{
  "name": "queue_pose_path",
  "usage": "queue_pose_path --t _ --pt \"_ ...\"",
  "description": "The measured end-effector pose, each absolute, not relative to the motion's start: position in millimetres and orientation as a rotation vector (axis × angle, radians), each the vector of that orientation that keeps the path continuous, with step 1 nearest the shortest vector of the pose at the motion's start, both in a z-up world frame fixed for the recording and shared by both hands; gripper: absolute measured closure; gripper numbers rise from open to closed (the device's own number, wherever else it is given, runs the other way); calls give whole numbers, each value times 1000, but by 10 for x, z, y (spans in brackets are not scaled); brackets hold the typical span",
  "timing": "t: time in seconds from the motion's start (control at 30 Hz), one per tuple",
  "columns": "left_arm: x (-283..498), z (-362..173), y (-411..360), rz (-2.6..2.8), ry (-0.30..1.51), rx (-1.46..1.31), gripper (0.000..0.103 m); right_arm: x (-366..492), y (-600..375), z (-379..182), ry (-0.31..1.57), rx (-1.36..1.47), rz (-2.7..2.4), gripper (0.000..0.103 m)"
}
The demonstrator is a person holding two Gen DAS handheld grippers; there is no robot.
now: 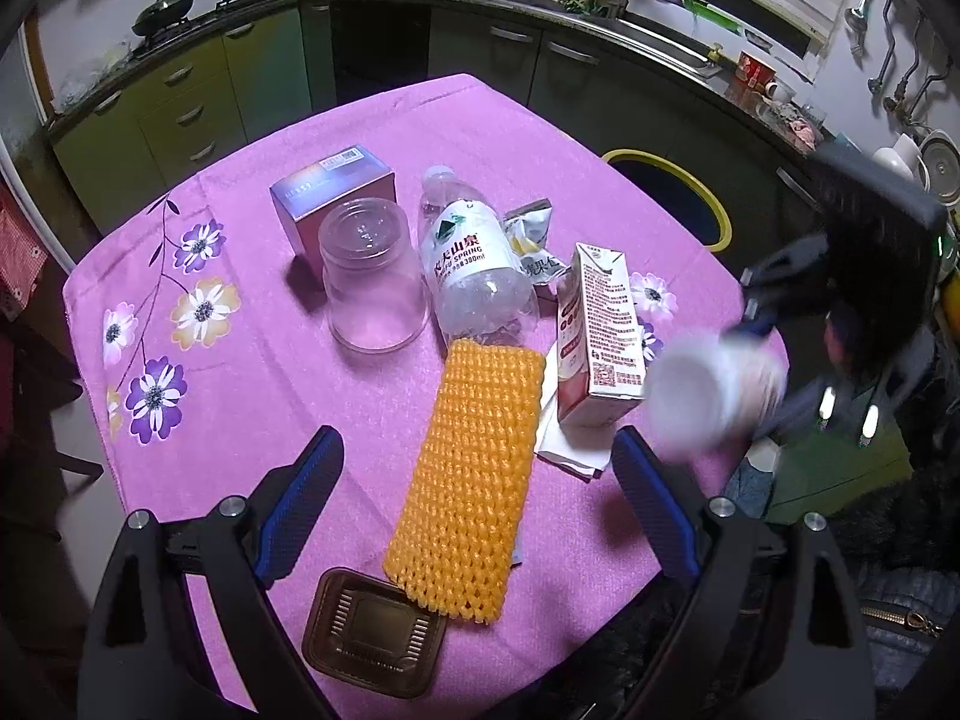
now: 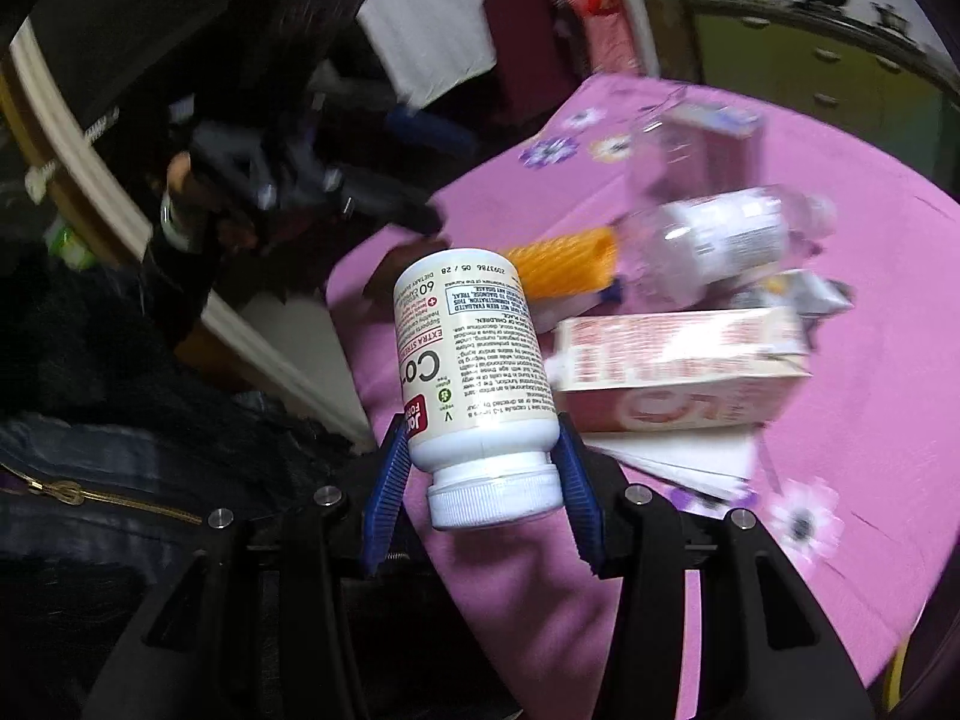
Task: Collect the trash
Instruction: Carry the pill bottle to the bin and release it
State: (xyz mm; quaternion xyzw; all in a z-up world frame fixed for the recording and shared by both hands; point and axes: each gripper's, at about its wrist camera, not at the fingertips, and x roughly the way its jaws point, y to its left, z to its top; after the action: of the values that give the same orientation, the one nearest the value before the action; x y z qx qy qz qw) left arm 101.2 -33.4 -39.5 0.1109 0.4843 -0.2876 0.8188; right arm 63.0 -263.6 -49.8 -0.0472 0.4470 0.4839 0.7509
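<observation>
Trash lies clustered mid-desk (image 1: 252,396): crushed water bottle (image 1: 474,264), light and slippery; milk carton (image 1: 600,336), stiff-sided; foam fruit net (image 1: 474,480), soft. Right claw (image 2: 480,468) grips a rigid supplement bottle (image 2: 474,360) at its shoulder. Left claw (image 1: 477,516) hovers wide, empty.
</observation>
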Motion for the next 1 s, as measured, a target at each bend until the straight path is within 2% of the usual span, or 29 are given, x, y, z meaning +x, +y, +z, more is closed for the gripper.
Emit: queue_pose_path --t 0.23,0.33,0.47,0.63,0.77,0.8,0.83,1.0 --pt "979 -383 -370 -635 1028 237 17 1024 -3925 -144 904 -6 531 55" --pt "962 -367 -419 -646 1023 248 17 1321 -4578 -317 977 29 252 55" --pt "951 -347 -485 -651 1020 258 17 1719 -5171 -824 1117 85 23 55" --pt "951 -346 -538 -644 1035 271 17 2039 -5359 -1350 1233 88 -73 55" --pt "965 -359 -609 -654 1044 283 16 2227 -5423 -1576 1248 107 -86 53" --pt "965 -363 -638 -660 1045 288 16 2255 -5443 -1599 1241 108 -100 42" --pt "964 -370 -672 -668 1048 294 16 2257 -5485 -1594 1229 103 -118 38" --pt "948 -409 -930 -727 1054 344 16 2014 -5434 -1285 1133 142 -90 38"
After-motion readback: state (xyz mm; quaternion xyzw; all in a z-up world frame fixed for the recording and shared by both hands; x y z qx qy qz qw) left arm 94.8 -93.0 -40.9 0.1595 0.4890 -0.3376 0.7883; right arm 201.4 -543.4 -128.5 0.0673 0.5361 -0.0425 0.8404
